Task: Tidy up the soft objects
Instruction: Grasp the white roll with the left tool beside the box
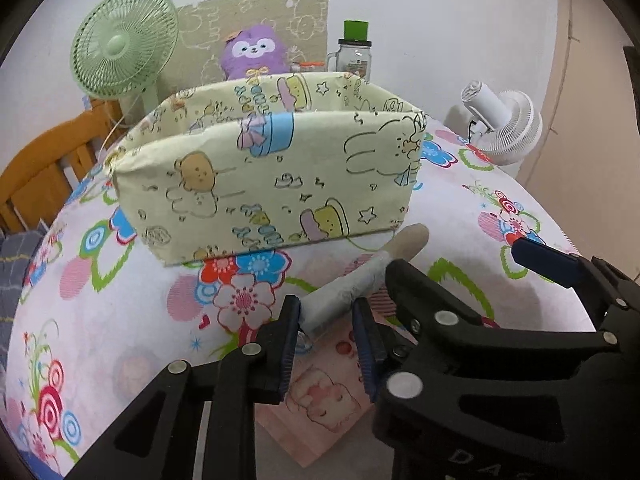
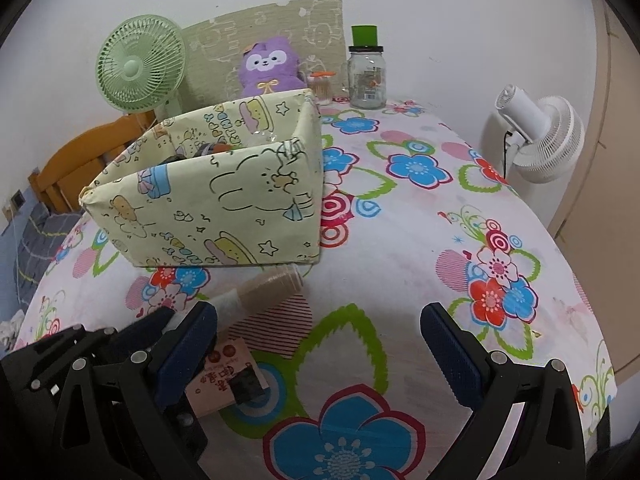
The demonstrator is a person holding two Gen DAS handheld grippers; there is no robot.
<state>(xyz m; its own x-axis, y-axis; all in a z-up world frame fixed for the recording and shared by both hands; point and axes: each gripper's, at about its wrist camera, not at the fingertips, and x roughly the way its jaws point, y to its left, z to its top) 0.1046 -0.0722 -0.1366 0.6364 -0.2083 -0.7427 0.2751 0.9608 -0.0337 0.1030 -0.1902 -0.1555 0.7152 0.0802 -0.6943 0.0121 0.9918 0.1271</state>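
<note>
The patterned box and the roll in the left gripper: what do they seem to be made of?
The box looks like stiff board covered in matte printed paper or cloth; its corners show creased folds. The roll in the left gripper seems soft wound fabric, pale grey then beige, though this is uncertain.

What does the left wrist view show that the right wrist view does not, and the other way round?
Only the left wrist view shows the left gripper closed on the near end of the rolled stick. Only the right wrist view shows items inside the yellow box and the right gripper open, holding nothing. Both show the box, the purple plush, the green fan, the jar and the white fan.
</note>
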